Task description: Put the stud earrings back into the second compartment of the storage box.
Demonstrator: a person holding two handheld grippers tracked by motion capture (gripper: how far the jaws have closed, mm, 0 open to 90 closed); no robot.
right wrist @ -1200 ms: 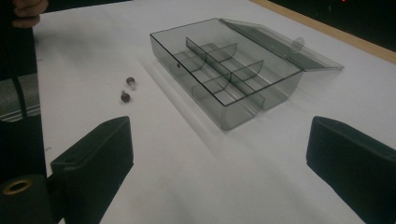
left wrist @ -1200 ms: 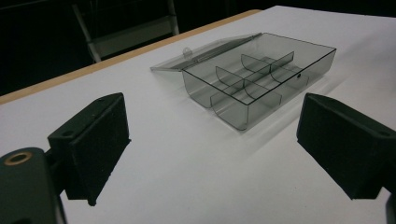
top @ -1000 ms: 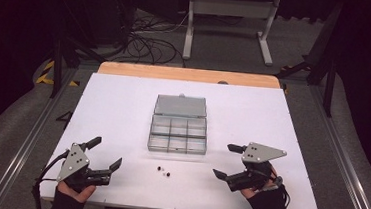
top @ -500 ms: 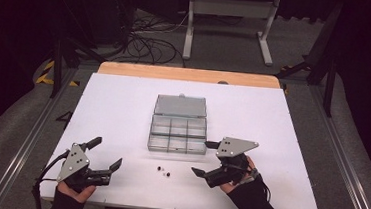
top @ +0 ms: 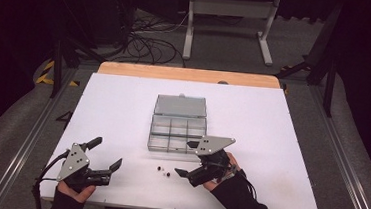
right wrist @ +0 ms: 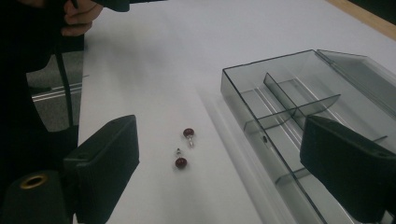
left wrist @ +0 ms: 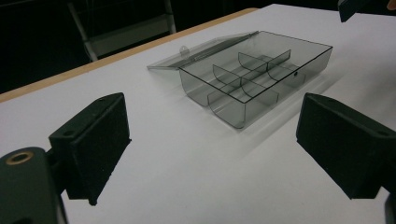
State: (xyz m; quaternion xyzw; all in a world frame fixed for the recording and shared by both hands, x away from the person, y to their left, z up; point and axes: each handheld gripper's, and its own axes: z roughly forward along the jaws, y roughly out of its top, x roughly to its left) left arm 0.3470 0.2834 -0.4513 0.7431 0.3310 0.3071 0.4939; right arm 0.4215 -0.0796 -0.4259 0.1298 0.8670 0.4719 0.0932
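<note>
1. Since a second earlier, my right gripper (top: 185, 160) had slid leftward across the white table (top: 123, 99), from near the right edge to just beside the two small red studs (top: 163, 171); my left gripper (top: 105, 156) had not shifted from the near left corner.
2. My right jaws stood spread wide with nothing between them. In the right gripper view the two studs (right wrist: 183, 148) lay on the table ahead of the jaws, close together, each a dark red ball with what looked like a short metal post, though they were too small to be sure.
3. My left jaws were spread as well and empty, pointing toward the clear box (left wrist: 254, 77).
4. That box (top: 177, 129) sat open near the middle of the table, its lid folded back flat, its compartments empty as far as I could tell. The studs lay on the bare table just in front of its near wall, apart from it.
5. I judged the step in hand to be the approach to the first stud.
6. The next move would call for lowering the right jaws around one stud alone, then closing gently, since so small and round a thing could roll or squirt out of the pads.
</note>
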